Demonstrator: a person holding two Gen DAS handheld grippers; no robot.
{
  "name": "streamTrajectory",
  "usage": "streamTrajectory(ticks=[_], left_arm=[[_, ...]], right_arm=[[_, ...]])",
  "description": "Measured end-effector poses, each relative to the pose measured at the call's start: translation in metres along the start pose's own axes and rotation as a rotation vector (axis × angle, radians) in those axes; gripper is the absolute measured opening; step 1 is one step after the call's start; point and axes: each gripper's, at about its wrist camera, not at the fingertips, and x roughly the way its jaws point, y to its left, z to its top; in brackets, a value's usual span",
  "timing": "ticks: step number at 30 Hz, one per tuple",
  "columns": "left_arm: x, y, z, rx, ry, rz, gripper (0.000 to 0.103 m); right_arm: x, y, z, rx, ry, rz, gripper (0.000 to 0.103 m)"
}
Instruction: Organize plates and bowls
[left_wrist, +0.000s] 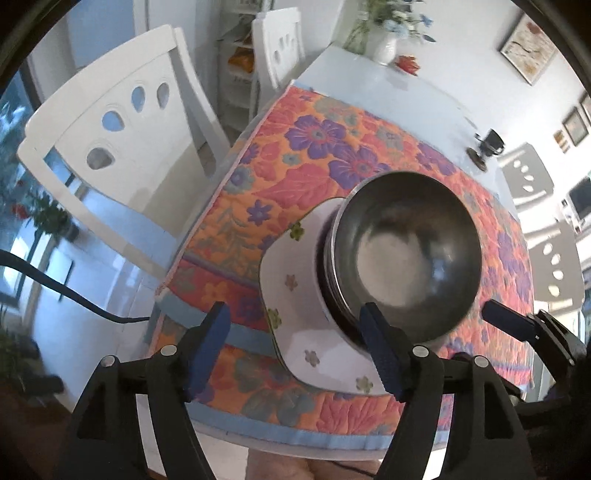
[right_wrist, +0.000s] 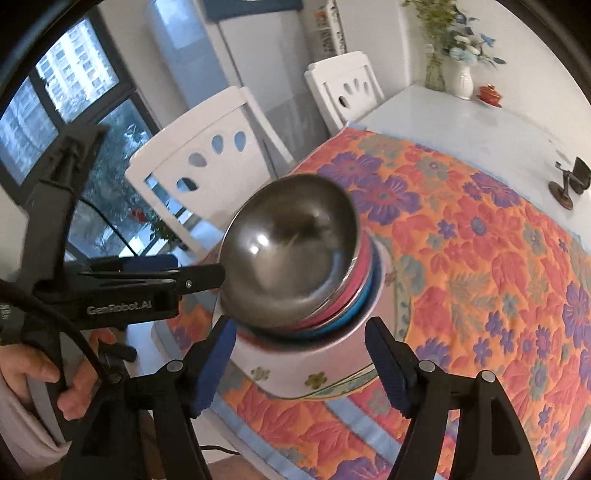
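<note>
The dark steel bowl (left_wrist: 406, 251) tops nested bowls on the white floral square plate (left_wrist: 291, 280); stacking looks finished, both tools, left tool (left_wrist: 295, 350) and right tool (right_wrist: 299, 362), wide and empty.

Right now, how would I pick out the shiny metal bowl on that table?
Find the floral cloth on the white table. On it sits a white flowered plate bearing stacked bowls. The metal bowl is topmost, bare steel, while those beneath show pink and blue rims.
</note>
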Motion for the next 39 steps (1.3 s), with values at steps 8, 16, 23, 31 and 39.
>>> streamTrajectory(ticks=[8,16,23,31,39], left_arm=[[-0.002,0.009,-0.010,-0.015,-0.002,0.016,0.074],[0.002,0.005,-0.015,0.011,0.007,0.027,0.074],[0.004,-0.001,-0.016,0.051,0.011,0.018,0.075],[0.003,-0.005,-0.017,0.074,0.016,-0.001,0.075],[0.002,-0.008,-0.018,0.103,0.016,-0.005,0.075]], right_arm=[[0.009,0.011,-0.010,-0.023,0.015,-0.034,0.072],[0.015,0.010,-0.009,-0.009,0.024,-0.055,0.072],[0.018,0.008,-0.010,0.006,0.034,-0.053,0.072],[0.018,0.006,-0.009,0.015,0.037,-0.047,0.072],[0.019,0.003,-0.009,0.029,0.041,-0.046,0.072]])
